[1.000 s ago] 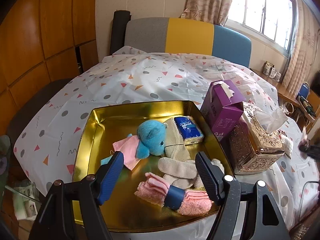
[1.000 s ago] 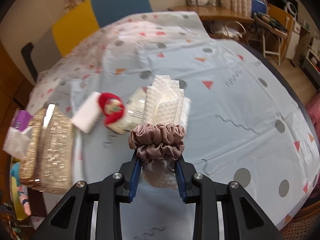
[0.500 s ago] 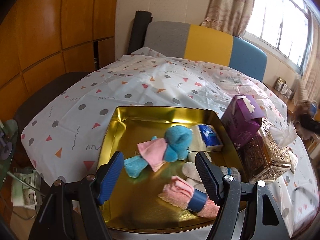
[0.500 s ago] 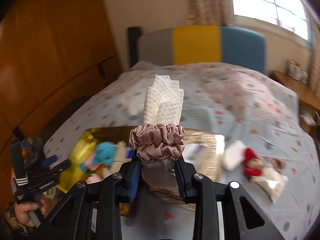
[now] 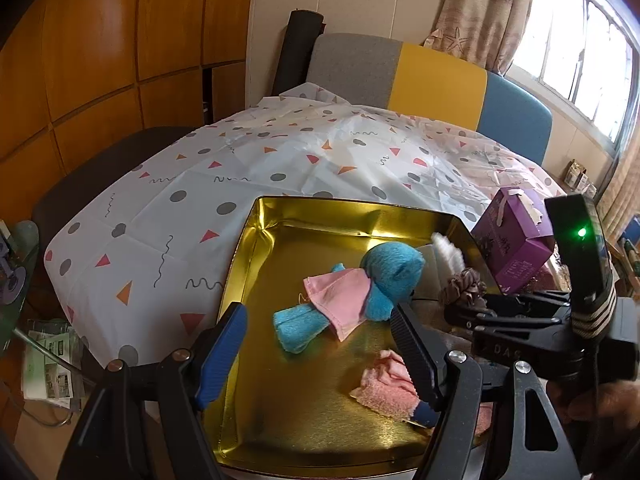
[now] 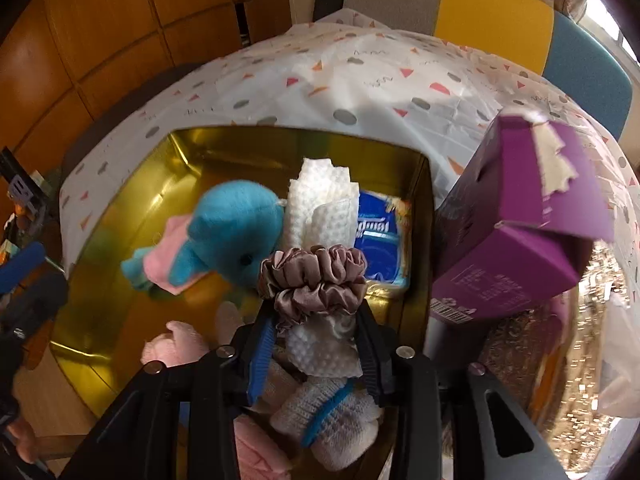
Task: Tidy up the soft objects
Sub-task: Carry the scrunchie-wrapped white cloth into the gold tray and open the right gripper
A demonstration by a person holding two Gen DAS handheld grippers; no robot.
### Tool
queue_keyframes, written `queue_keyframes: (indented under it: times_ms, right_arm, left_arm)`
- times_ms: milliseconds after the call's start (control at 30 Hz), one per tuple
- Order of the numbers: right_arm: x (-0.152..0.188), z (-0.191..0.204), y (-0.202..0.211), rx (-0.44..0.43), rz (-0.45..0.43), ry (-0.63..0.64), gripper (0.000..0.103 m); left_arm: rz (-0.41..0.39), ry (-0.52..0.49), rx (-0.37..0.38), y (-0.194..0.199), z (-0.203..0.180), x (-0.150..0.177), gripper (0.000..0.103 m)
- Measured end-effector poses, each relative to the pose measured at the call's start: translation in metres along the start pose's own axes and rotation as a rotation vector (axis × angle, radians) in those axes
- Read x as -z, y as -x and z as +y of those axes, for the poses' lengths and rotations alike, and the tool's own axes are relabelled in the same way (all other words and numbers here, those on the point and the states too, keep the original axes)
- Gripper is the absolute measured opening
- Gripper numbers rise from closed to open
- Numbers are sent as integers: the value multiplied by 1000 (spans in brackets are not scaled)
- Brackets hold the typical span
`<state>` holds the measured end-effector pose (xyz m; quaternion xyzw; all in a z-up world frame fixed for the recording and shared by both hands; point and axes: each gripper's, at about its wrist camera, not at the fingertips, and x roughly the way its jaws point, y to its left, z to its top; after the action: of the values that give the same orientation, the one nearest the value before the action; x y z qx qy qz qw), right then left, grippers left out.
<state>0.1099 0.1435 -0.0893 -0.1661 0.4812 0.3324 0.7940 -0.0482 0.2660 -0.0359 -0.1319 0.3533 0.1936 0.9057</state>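
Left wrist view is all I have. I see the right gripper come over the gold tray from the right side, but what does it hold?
Observer: The right gripper is shut on a white cloth bundled by a mauve scrunchie.
Operator: What lies under it?
Observer: Rolled socks, inside the gold tray.
Operator: And behind the cloth?
Observer: A blue tissue pack, beside the blue plush.

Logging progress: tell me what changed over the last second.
The right gripper, clamped throughout on the white cloth banded by a scrunchie, carried it from the bare tablecloth to above the gold tray. The left gripper stayed open; the blue plush stayed put.
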Motion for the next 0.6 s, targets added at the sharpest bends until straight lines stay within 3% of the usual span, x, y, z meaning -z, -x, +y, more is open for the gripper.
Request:
queue_keyframes:
  times_ms: [167, 300, 600]
  right_arm:
    - [7, -2, 2, 7, -8, -7, 47]
    - [18, -3, 24, 28, -73, 15, 55]
    - [31, -11, 76, 27, -226, -7, 55]
  left_arm:
    - [-13, -10, -5, 5, -2, 0, 76]
    - [-24, -22, -1, 10, -7, 0, 79]
    - [-47, -85, -6, 24, -27, 0, 80]
